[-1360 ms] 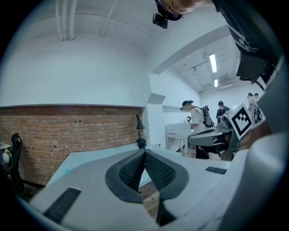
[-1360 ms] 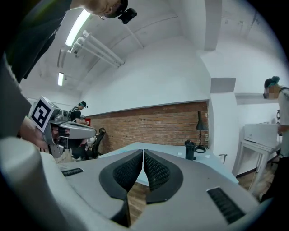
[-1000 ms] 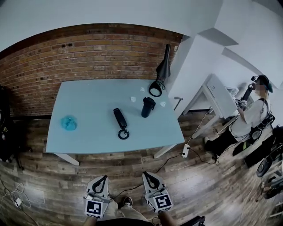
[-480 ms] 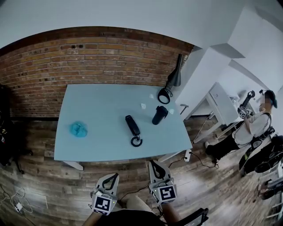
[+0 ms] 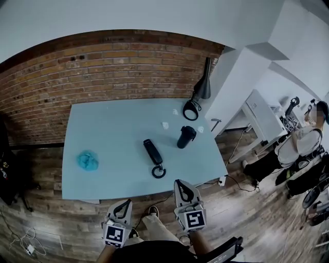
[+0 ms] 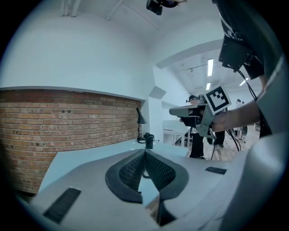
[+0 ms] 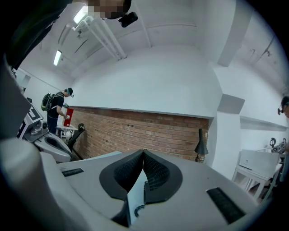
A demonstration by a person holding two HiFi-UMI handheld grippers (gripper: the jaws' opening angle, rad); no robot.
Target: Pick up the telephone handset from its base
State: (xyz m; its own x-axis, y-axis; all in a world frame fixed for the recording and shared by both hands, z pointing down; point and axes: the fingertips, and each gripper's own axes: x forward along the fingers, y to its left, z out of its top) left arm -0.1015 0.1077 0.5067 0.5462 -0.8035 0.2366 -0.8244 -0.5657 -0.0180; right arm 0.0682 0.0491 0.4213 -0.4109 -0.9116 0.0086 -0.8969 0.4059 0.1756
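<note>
Red brick wall (image 5: pixel 103 72), white walls (image 5: pixel 128 15) above; dark wood-plank floor (image 5: pixel 51 215); pale blue table (image 5: pixel 113 133); black lamp (image 5: pixel 204 88) at far corner; white desk (image 5: pixel 262 115) right.

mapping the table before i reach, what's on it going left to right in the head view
blue wad → handset → black cup; the lamp overlaps the cup sideways, so it is left out
</note>
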